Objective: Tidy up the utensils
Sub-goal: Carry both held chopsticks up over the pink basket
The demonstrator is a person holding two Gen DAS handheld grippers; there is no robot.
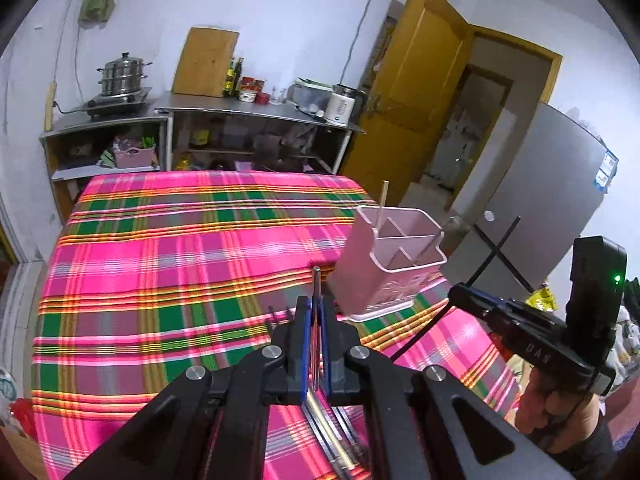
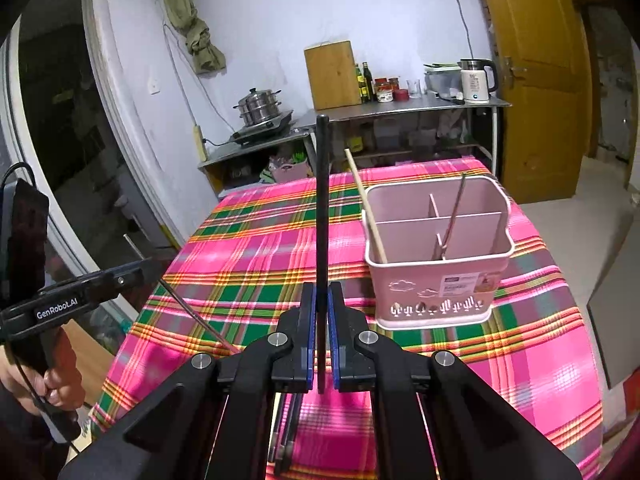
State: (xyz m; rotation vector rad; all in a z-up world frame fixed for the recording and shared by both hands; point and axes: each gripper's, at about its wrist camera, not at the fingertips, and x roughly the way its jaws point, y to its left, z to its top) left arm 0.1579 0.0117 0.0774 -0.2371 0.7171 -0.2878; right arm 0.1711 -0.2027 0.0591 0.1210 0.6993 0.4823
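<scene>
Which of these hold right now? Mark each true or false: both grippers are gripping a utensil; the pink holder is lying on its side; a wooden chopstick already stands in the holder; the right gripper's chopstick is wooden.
1. Both grippers grip a utensil. True: the left gripper is shut on a metal chopstick, the right gripper on a black chopstick.
2. The pink holder lies on its side. False: it stands upright on the tablecloth.
3. A wooden chopstick stands in the holder. True.
4. The right gripper's chopstick is wooden. False: it is black.

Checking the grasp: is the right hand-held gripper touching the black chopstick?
Touching. The right wrist view shows the right hand-held gripper with both blue pads pressed against the black chopstick.
</scene>
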